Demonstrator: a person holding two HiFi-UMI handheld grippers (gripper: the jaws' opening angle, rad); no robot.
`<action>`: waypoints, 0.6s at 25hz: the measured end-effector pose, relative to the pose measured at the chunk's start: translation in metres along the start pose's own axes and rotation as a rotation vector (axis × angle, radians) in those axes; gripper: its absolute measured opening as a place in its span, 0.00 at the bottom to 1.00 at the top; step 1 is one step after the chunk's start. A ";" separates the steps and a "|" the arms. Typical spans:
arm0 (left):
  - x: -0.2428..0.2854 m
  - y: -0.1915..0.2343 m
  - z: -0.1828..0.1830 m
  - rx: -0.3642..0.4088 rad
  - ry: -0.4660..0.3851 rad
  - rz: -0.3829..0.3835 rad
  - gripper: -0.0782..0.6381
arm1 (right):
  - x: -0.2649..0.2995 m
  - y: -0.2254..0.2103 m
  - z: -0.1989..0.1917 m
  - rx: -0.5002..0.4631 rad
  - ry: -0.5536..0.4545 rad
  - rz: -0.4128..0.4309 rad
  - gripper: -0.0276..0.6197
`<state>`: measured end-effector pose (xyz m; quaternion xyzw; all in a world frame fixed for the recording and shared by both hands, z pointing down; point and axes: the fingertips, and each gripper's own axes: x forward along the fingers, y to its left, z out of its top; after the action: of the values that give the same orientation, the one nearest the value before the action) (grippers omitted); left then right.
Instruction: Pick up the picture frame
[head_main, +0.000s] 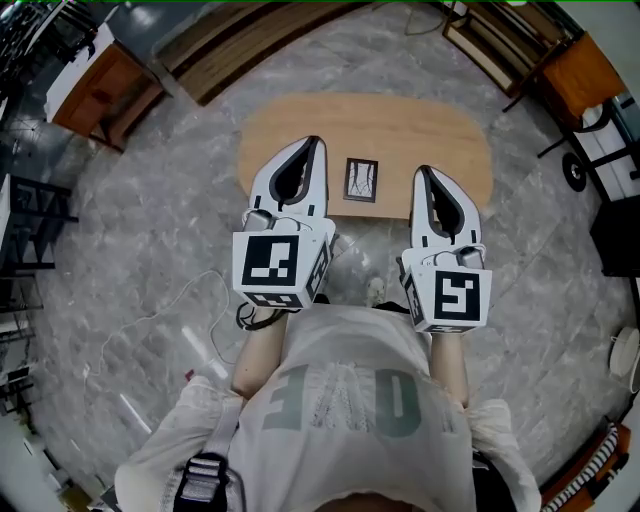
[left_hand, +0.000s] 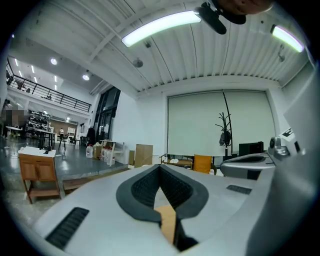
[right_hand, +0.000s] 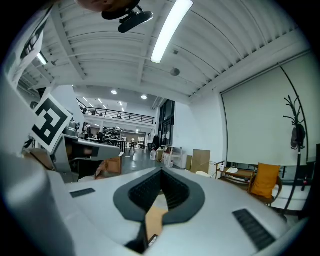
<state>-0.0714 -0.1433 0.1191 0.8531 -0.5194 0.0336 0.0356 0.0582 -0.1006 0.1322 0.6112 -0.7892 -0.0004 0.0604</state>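
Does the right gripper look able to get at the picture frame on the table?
Probably yes: the picture frame sits alone on the table, close to the right gripper, with nothing between them. Its jaws are shut, though, so they would have to open first.

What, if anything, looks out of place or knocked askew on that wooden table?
Nothing stands out. The picture frame sits alone on the wooden table, near its front edge and roughly square to it, with no visible damage. Nothing is spilled there.
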 end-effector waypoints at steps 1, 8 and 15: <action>0.000 0.001 -0.001 0.003 0.003 -0.004 0.12 | 0.001 0.002 -0.001 0.000 0.002 -0.002 0.05; 0.002 0.007 -0.004 0.017 0.014 -0.014 0.12 | 0.012 0.008 -0.003 -0.003 0.011 0.009 0.05; 0.022 0.030 -0.049 0.042 0.070 -0.010 0.12 | 0.045 0.012 -0.028 -0.046 0.022 0.085 0.05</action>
<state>-0.0895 -0.1717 0.1709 0.8544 -0.5129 0.0744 0.0360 0.0379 -0.1386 0.1650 0.5755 -0.8135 -0.0094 0.0831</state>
